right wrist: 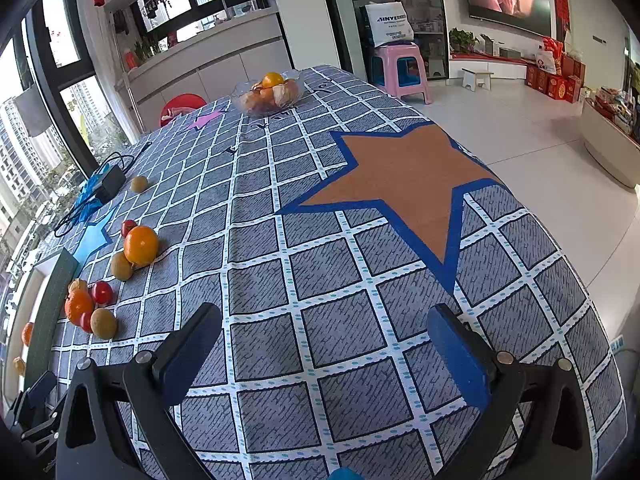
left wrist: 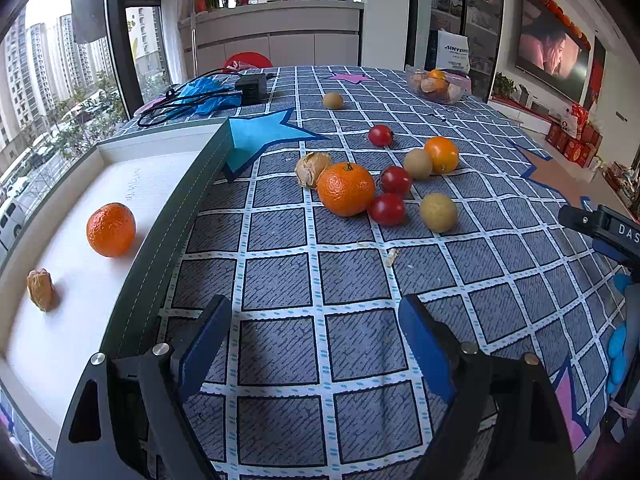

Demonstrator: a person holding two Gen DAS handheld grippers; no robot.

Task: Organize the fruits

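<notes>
A white tray (left wrist: pixel 120 184) with a dark green rim lies at the table's left; inside it sit one mandarin (left wrist: pixel 111 230) and a walnut (left wrist: pixel 41 289). Loose fruit clusters mid-table: a large mandarin (left wrist: pixel 346 189), a smaller orange (left wrist: pixel 441 155), three cherry tomatoes (left wrist: pixel 387 209), brown longans (left wrist: pixel 438 212) and a dried husk (left wrist: pixel 312 169). My left gripper (left wrist: pixel 316 336) stands open over bare cloth, short of the cluster. My right gripper (right wrist: pixel 324 344) is open too, empty, with the same cluster (right wrist: pixel 140 246) far to its left.
A glass bowl (left wrist: pixel 436 86) of fruit stands at the far side. A black charger with cable and blue gloves (left wrist: pixel 224 94) lie at the far left. One lone longan (left wrist: pixel 333 101) rests beyond the blue star. The table's right edge (right wrist: pixel 560 240) drops to tiled floor.
</notes>
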